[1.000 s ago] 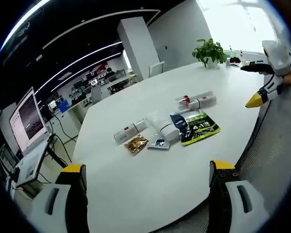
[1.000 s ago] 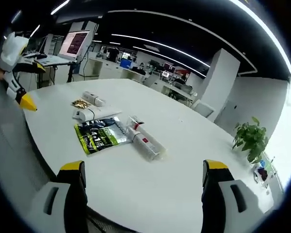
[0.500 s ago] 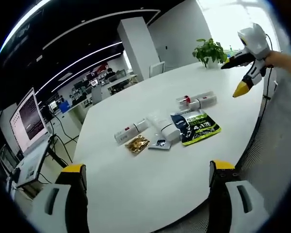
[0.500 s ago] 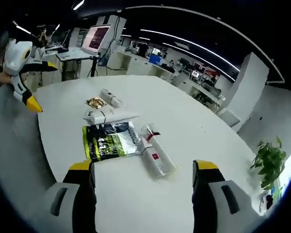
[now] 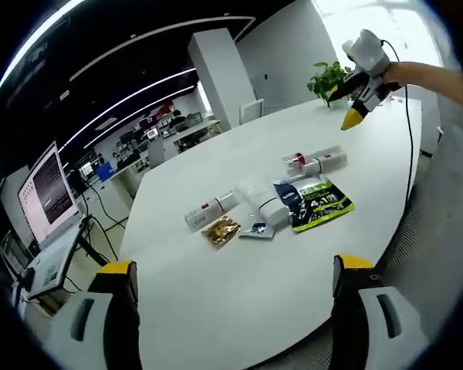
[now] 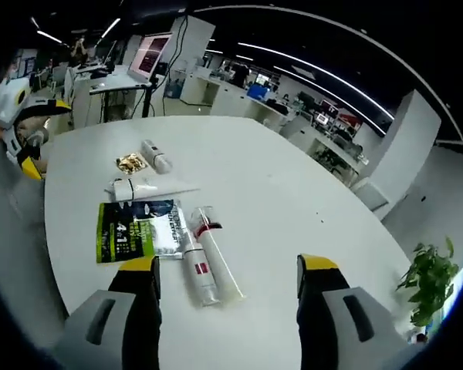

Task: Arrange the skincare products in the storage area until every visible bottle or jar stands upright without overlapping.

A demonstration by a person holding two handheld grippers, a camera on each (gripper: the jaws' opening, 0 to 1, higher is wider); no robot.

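Several skincare items lie flat on the white round table [image 5: 216,293]. A green-and-black pouch [image 5: 316,202] [image 6: 135,230] sits beside a white tube [image 5: 262,202] [image 6: 143,187]. Two long tubes, one with a red cap [image 5: 315,160] [image 6: 207,262], lie side by side. A small white bottle [image 5: 208,210] [image 6: 156,156] lies next to a gold sachet [image 5: 220,229] [image 6: 129,162]. My left gripper [image 5: 234,264] is open at the near table edge, well short of the items. My right gripper [image 6: 228,264] is open above the two long tubes, holding nothing; it hangs high over the far side [image 5: 363,65].
A potted plant [image 5: 332,81] [image 6: 428,281] stands at one table edge. A lit screen on a stand [image 5: 46,193] [image 6: 154,55] sits off the table. A chair [image 5: 249,110] stands at the far side. Bare tabletop surrounds the cluster.
The right gripper has moved in over the table until the two long tubes lie between its jaws in its own view. The left gripper has held still. No item has moved.
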